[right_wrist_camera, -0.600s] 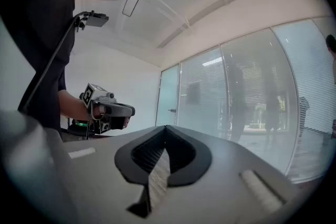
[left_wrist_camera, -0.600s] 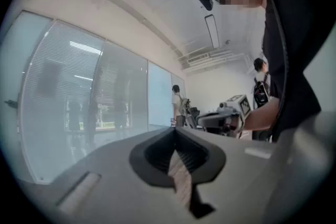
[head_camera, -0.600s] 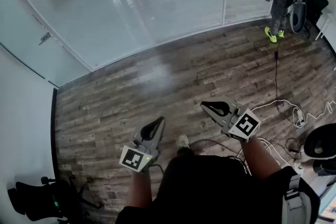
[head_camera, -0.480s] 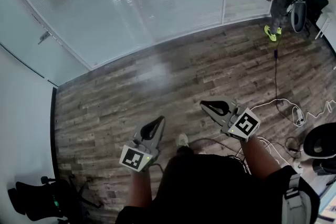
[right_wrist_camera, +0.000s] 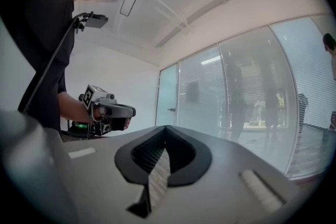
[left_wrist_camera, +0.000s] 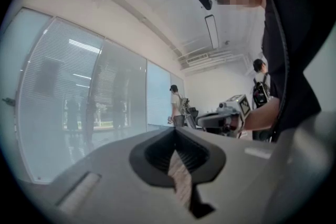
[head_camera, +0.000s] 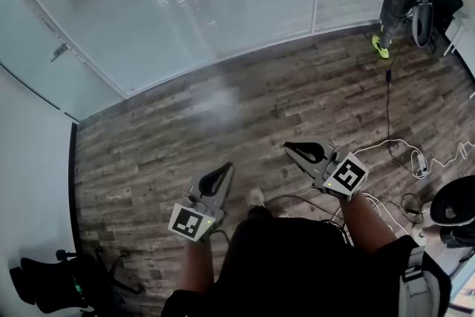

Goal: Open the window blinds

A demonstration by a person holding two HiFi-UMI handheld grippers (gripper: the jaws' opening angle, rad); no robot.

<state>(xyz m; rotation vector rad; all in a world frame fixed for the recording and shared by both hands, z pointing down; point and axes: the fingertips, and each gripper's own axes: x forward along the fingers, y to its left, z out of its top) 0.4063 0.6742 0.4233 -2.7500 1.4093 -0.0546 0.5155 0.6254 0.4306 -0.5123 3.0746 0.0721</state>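
The white slatted window blinds [head_camera: 148,4] covered the glass wall at the frame's upper left, well apart from both tools. The left hand-held gripper [head_camera: 224,172] and the right hand-held gripper [head_camera: 291,150] each had jaws closed together on nothing, above the brown wood-plank floor [head_camera: 223,108]. No cord or wand showed. Grabbing at the slats could bend them, and the loose white cables [head_camera: 408,156] at lower right could catch a foot.

No legible text or numbers.
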